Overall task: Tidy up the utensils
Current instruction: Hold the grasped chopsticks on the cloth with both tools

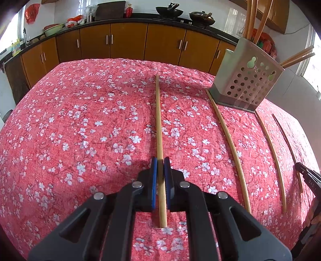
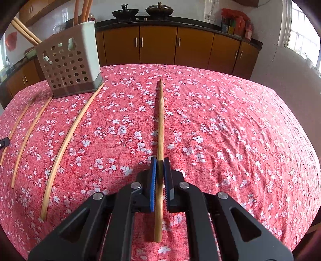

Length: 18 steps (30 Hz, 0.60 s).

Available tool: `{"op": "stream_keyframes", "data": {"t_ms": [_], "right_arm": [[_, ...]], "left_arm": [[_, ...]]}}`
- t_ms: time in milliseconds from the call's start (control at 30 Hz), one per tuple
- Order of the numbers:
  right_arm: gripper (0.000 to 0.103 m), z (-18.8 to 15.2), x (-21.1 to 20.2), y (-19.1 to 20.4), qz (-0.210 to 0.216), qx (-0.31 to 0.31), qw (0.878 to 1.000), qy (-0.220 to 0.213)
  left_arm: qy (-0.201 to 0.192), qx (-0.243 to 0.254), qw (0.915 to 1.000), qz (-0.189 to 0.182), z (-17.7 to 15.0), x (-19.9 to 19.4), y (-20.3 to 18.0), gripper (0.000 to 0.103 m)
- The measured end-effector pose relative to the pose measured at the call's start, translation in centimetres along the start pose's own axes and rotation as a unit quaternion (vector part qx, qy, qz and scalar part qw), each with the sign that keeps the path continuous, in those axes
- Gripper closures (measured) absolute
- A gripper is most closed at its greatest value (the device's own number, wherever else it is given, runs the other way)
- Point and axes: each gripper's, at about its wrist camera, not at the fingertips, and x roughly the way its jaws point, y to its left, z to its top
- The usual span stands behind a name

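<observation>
On left view – red bag (image 1: pixel 31 13) | right view – window (image 2: pixel 303 34)

My left gripper (image 1: pixel 160 172) was matte black plastic, its two arms splaying back from the fingers in broad, angular links with triangular cut-outs. Four round silver pins sat on the pivots just behind the fingers, two to each side. Flat blue pads lined the fingers' (image 1: pixel 154 180) inner faces. My right gripper (image 2: pixel 160 172) was built the same, and its blue pads (image 2: pixel 153 180) showed fine ridged teeth along their edges. Pale lettering marked its black side.
</observation>
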Motion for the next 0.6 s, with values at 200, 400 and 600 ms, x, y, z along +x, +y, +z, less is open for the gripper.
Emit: {"op": "stream_keyframes", "data": {"t_ms": [200,400,600], "right_arm": [[0.095,0.16,0.0,0.17,-0.005,-0.006,1.0,0.0],[0.095,0.14,-0.03,0.22,-0.005,-0.007,1.0,-0.001],[0.095,0.16,-0.05,0.2,-0.005,-0.007,1.0,0.0]], "left_arm": [[0.0,0.0,1.0,0.0,0.01,0.0,0.01,0.094],[0.0,0.0,1.0,0.0,0.02,0.0,0.03,0.094],[0.0,0.0,1.0,0.0,0.02,-0.01,0.04,0.094]]}}
